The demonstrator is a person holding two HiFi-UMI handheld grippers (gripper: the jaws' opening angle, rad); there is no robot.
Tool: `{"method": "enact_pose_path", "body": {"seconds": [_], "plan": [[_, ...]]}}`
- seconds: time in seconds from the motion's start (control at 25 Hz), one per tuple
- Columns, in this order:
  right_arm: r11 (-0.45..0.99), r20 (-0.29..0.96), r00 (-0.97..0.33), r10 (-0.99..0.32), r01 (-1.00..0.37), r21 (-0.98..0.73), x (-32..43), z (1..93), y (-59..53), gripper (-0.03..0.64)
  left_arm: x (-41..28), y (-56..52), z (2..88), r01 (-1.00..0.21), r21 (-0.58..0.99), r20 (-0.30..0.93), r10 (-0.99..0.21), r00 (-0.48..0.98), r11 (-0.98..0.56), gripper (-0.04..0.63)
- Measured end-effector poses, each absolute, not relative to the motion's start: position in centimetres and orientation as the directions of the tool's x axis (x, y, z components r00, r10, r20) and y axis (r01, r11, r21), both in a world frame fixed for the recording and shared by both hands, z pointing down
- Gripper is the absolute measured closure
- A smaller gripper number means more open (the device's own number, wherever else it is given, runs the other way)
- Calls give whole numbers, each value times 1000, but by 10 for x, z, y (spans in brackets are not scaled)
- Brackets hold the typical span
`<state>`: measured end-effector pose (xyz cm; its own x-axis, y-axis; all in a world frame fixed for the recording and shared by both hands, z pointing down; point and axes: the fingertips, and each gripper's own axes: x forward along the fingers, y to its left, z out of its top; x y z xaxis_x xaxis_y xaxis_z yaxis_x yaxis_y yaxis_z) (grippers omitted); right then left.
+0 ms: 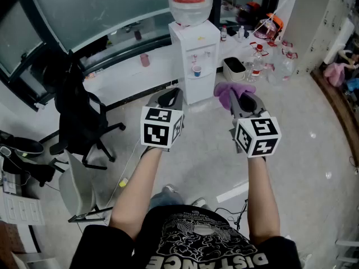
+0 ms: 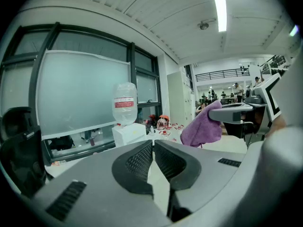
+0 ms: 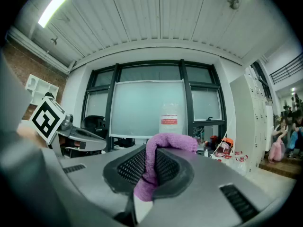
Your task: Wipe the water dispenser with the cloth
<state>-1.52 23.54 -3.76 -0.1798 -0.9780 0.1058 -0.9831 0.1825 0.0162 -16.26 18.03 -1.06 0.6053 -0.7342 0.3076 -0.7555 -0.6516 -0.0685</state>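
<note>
Two grippers point toward the white water dispenser [image 1: 194, 60], which stands on the floor [image 1: 314, 167] against the window wall with a large bottle [image 1: 190, 1] inverted on top, well ahead of both. Left gripper [image 2: 153, 144]: jaws together, only a thin slit between the ribbed pads, nothing in it. Right gripper [image 3: 151, 167]: jaws clamped on the purple cloth [image 3: 163, 143], which rises between the pads and folds over past the tips; the cloth is well apart from the dispenser.
</note>
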Motion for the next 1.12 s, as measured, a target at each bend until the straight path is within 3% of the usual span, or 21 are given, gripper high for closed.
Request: {"method": "enact_pose_path", "body": {"seconds": [0.52,1.12], "plan": [[203,127,-203,-971,-979,-12,-11,-21,180,584,-144,127,3,-746,-55,317,-720,617,-663,558],[218,183,-213,-960,-976,7,8,-14,-16,584,-104,-66,18,-726,-10,339,-685,644,-688,558]]}}
